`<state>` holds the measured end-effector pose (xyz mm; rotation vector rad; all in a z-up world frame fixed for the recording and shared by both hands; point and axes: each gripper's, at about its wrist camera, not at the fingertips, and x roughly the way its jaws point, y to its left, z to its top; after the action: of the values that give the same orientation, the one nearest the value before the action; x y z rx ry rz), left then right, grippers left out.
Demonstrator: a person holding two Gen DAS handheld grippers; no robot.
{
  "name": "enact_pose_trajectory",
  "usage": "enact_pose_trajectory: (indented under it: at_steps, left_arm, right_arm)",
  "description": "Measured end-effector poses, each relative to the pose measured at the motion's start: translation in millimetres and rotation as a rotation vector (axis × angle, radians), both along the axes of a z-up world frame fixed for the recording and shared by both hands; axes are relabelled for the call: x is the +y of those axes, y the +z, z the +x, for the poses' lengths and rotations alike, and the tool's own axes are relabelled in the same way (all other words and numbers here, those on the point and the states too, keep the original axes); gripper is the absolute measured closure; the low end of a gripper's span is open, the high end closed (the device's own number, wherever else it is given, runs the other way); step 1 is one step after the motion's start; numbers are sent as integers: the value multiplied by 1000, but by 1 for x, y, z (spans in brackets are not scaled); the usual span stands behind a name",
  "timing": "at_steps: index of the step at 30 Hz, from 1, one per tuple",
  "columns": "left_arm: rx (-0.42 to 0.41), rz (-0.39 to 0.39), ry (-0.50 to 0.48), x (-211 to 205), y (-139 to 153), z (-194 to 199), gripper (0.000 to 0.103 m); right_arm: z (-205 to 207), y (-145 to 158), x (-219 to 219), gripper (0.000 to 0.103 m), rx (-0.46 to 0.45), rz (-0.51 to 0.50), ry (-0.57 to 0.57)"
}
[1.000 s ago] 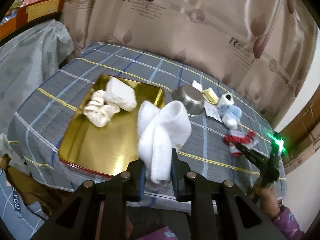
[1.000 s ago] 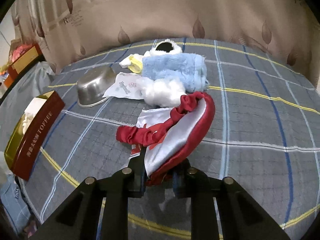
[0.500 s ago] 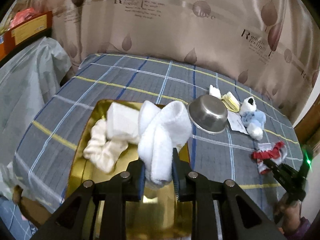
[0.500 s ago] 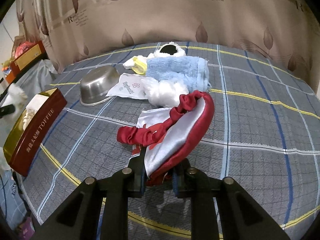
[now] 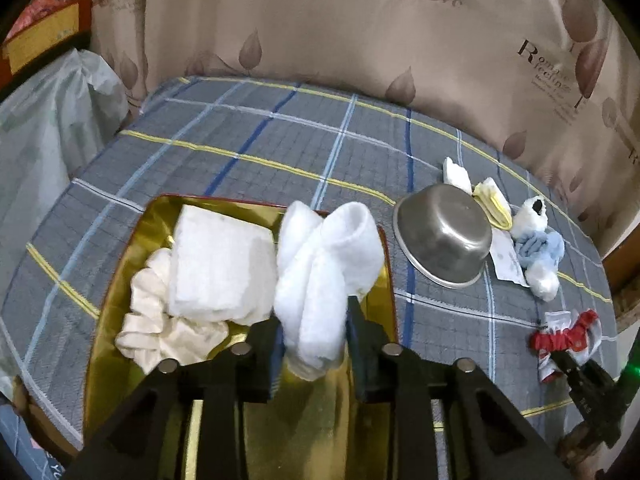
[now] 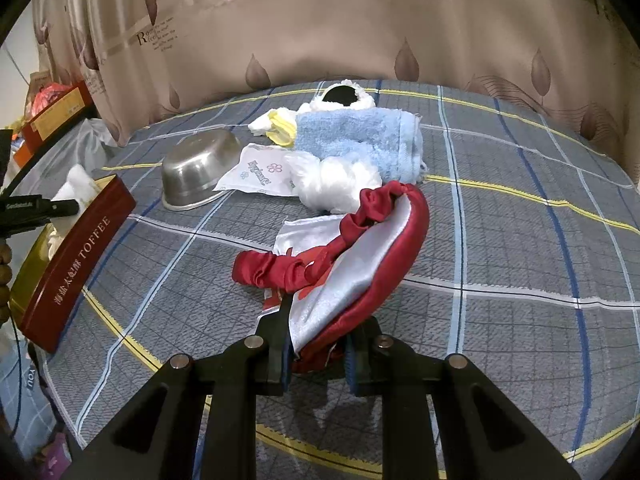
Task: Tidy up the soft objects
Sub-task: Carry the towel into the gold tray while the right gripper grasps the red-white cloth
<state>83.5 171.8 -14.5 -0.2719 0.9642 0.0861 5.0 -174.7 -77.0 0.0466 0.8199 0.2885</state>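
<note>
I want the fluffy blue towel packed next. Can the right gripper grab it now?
Probably not yet. The right gripper is shut on the red and white cloth, so it is full. The blue towel lies farther back, uncovered.

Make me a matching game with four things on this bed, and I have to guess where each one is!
Things:
1. fluffy white towel
2. red and white cloth
3. metal bowl
4. blue towel

Places:
A. upside down on the checked bedcover, beside the tin
B. between the fingers of the left claw, over the gold tin; this claw is opening
C. at the back of the bed, near the curtain
D. pinched in the right claw

Pairs: 1-B, 2-D, 3-A, 4-C
</note>
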Motion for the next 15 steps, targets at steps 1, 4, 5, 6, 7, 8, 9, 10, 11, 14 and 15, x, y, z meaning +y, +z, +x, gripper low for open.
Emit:
enact_pose_trajectory:
  at_steps: [1,4,5,6,7,8,9,10,11,14,15]
  left_arm:
    - [4,-4,6,1,-1,2,71]
    - [19,8,19,2,-2,6,59]
    - [19,13,24,2,-2,7,59]
    - [18,23,32,3,0,7,58]
    - [18,37,45,3,1,7,58]
    - [17,48,53,3,3,6,58]
    - [13,54,58,3,5,5,57]
    - [5,56,63,4,8,2,57]
    - [-7,52,70,4,12,-3,57]
    - [-38,43,71,2,23,-19,57]
    - [-46,55,68,-2,27,-27,57]
  right_arm:
    - [0,0,0,85,0,0,0]
    - [0,0,-1,85,0,-1,-1]
    - [0,0,-1,85,0,0,-1]
    - [0,0,-1,85,0,0,0]
    - [0,0,0,85,1,0,0]
    - [0,0,-1,85,1,-1,-1]
    - [0,0,-1,85,1,-1,0]
    - [0,0,-1,85,2,0,1]
    - [1,0,-1,85,3,1,3]
    - [2,-1,0,85,6,11,11]
    - [1,-1,-1,85,6,14,13]
